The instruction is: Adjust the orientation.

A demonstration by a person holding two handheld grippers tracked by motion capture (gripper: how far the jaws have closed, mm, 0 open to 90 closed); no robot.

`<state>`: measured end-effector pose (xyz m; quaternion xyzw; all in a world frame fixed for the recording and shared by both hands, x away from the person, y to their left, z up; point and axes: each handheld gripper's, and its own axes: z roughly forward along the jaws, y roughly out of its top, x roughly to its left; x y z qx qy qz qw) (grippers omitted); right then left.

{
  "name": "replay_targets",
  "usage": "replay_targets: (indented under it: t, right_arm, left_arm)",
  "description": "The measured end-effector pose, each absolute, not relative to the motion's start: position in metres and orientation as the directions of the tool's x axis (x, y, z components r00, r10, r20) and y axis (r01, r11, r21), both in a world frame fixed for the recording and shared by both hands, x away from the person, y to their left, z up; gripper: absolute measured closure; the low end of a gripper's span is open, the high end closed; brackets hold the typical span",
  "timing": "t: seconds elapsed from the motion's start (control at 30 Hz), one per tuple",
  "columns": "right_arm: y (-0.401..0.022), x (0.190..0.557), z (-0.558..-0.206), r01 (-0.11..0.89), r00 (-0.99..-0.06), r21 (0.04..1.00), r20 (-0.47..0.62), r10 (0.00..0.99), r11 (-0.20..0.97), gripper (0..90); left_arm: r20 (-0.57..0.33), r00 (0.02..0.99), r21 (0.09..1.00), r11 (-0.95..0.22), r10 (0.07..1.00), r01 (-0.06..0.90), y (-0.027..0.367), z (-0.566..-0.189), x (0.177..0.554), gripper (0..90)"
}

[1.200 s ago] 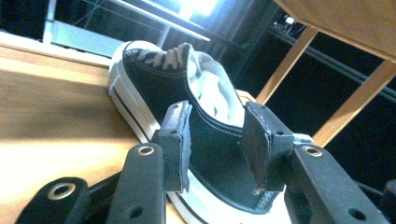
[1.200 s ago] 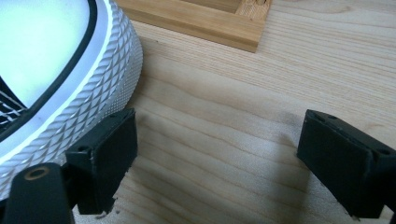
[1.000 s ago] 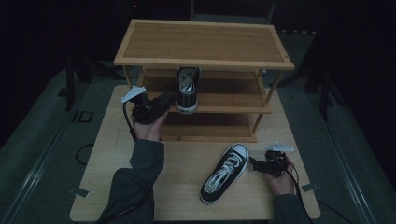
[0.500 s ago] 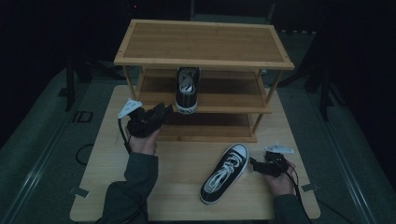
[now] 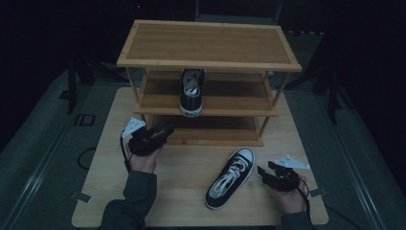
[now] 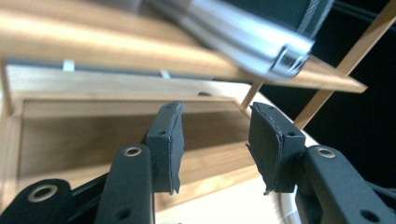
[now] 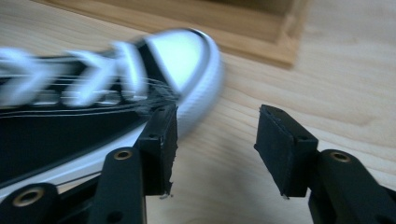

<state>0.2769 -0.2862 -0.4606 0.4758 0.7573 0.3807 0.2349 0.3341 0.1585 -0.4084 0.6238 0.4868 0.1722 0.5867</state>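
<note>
A black sneaker with white laces (image 5: 231, 177) lies on the wooden table (image 5: 177, 201), toe towards the rack. Its partner (image 5: 191, 93) stands on the middle shelf of the wooden shoe rack (image 5: 206, 64), heel outward. My left gripper (image 5: 164, 129) hovers low in front of the rack's left side, open; its jaws (image 6: 217, 140) have just been opening, nothing is between them, and that sneaker's sole (image 6: 243, 32) shows above. My right gripper (image 5: 262, 171) sits just right of the table sneaker (image 7: 93, 107). It (image 7: 212, 144) is open, its jaws have just been closing, and only table lies between them.
The rack's bottom shelf (image 6: 93, 135) lies straight ahead of the left gripper. The top shelf (image 5: 210, 43) is bare. Dark floor surrounds the table, with the table's right edge (image 5: 316, 191) close to the right hand. A cable (image 5: 86, 158) loops off the left side.
The left gripper has drawn back from the sneaker on the shelf and sunk towards the table in front of the rack. The right gripper has shifted only slightly beside the table sneaker.
</note>
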Motion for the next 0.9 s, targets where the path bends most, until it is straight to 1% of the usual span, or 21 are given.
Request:
replay_targets:
  t: [0.07,0.13,0.23,0.37,0.5,0.57,0.67,0.77,0.9]
  right_arm:
    - [-0.283,0.272,-0.457,0.527,-0.451,0.808,0.003,0.893,0.263,49.8]
    - [-0.274,0.259,-0.448,0.494,-0.481,0.827,0.003,0.877,0.268,51.4]
    - [-0.265,0.249,-0.440,0.472,-0.522,0.844,0.034,0.853,0.255,52.0]
    - [-0.251,0.241,-0.434,0.458,-0.569,0.855,0.069,0.820,0.246,52.9]
    - [-0.237,0.242,-0.435,0.454,-0.595,0.855,0.080,0.800,0.253,52.9]
    - [-0.228,0.244,-0.438,0.465,-0.605,0.847,0.091,0.791,0.257,52.6]
    - [-0.221,0.248,-0.444,0.491,-0.595,0.833,0.106,0.797,0.256,52.3]
    - [-0.219,0.252,-0.451,0.529,-0.592,0.812,0.145,0.793,0.246,56.7]
    - [-0.218,0.256,-0.457,0.585,-0.579,0.776,0.199,0.790,0.234,65.3]
  left_arm:
    - [-0.357,0.460,0.897,0.163,0.813,0.410,0.160,-0.412,0.334,55.2]
    - [-0.355,0.446,0.894,0.158,0.821,0.420,0.165,-0.420,0.333,55.1]
    - [-0.356,0.422,0.887,0.159,0.834,0.434,0.171,-0.429,0.334,54.9]
    - [-0.368,0.393,0.873,0.168,0.843,0.457,0.178,-0.441,0.333,54.9]
    - [-0.371,0.374,0.865,0.169,0.850,0.472,0.183,-0.448,0.334,54.4]
    - [-0.376,0.367,0.861,0.174,0.851,0.478,0.184,-0.451,0.334,54.3]
    - [-0.386,0.361,0.853,0.179,0.849,0.491,0.186,-0.455,0.334,54.3]
    - [-0.390,0.354,0.846,0.180,0.850,0.501,0.186,-0.459,0.336,54.3]
    - [-0.392,0.354,0.843,0.178,0.849,0.508,0.185,-0.461,0.337,54.3]
